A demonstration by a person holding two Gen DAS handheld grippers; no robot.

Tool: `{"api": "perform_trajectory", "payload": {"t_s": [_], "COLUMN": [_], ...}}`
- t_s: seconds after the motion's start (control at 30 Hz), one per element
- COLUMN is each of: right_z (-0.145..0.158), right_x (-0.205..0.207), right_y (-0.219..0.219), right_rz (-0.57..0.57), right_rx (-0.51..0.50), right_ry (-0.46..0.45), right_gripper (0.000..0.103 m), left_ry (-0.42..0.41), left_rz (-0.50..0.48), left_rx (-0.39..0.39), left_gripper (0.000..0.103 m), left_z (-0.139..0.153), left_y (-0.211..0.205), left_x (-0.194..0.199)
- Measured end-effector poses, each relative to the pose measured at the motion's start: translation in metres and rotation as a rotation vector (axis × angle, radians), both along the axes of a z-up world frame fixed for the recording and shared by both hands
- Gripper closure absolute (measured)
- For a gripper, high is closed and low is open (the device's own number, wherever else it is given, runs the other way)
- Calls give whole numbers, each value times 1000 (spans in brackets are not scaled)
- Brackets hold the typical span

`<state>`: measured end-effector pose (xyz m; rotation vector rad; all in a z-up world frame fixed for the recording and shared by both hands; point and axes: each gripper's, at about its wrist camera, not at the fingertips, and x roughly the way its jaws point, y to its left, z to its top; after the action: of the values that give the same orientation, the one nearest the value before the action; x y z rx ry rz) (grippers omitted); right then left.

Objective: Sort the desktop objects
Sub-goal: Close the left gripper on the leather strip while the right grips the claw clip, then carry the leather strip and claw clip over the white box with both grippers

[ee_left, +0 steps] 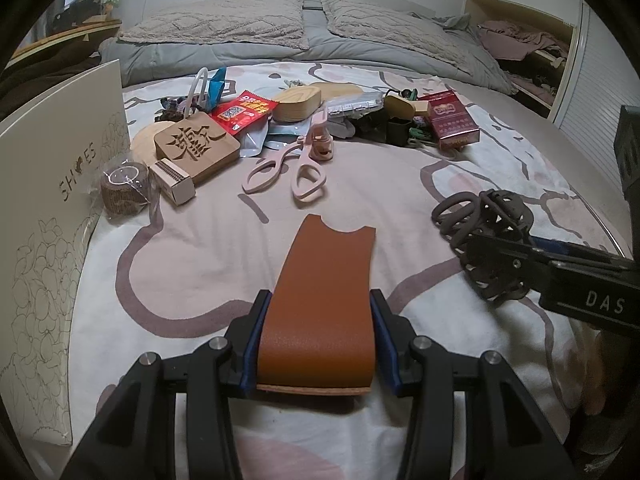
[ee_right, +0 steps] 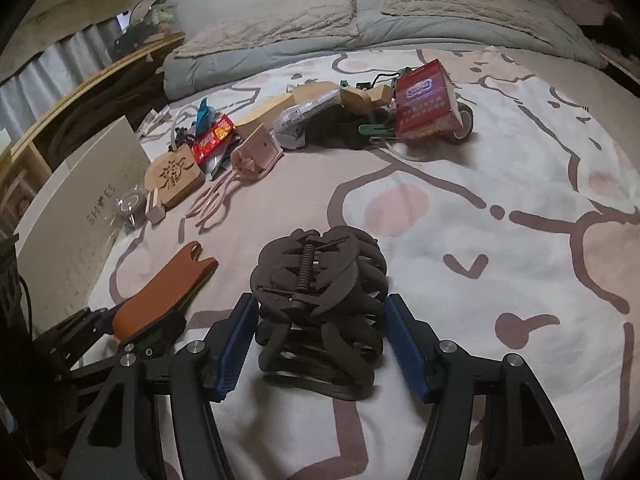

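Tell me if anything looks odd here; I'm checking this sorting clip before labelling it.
The sorting happens on a bed, not a desk. The right tongs straddle the dark hair claw with gaps at both pads, so it isn't gripped. The left tongs clamp the tan leather piece.

- My left wrist camera sits low behind its fingers, looking up the bed (ee_left: 200,264) toward the pillows (ee_left: 216,24).
- My right wrist camera faces the same way, equally close to the blanket.
- Both views share the clutter pile, the scissors (ee_left: 288,168) (ee_right: 212,200) and the white box (ee_left: 52,184) (ee_right: 84,200).
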<state>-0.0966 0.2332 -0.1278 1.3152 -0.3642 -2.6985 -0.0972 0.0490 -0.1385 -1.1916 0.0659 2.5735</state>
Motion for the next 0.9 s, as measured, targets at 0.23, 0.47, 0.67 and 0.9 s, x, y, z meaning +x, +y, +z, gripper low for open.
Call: {"api": "perform_trajectory", "payload": {"t_s": [0.23, 0.47, 0.67, 0.9], "right_z": [-1, 4, 12, 27], "right_x": [2, 4, 7, 15], "right_y": [2, 1, 3, 2], "right_rz": [3, 7, 1, -5], "right_rx": [-31, -36, -44, -39], "right_ry": [26, 45, 66, 105], "right_gripper": [39, 39, 39, 39], "left_ry": [2, 15, 30, 60], "left_rz": [1, 3, 4, 3], "left_rx": [2, 9, 14, 37], "left_gripper": [56, 56, 56, 56], "left_z": [1, 5, 10, 22], "left_y": [0, -1, 0, -1], "left_x": [-1, 1, 5, 14]}}
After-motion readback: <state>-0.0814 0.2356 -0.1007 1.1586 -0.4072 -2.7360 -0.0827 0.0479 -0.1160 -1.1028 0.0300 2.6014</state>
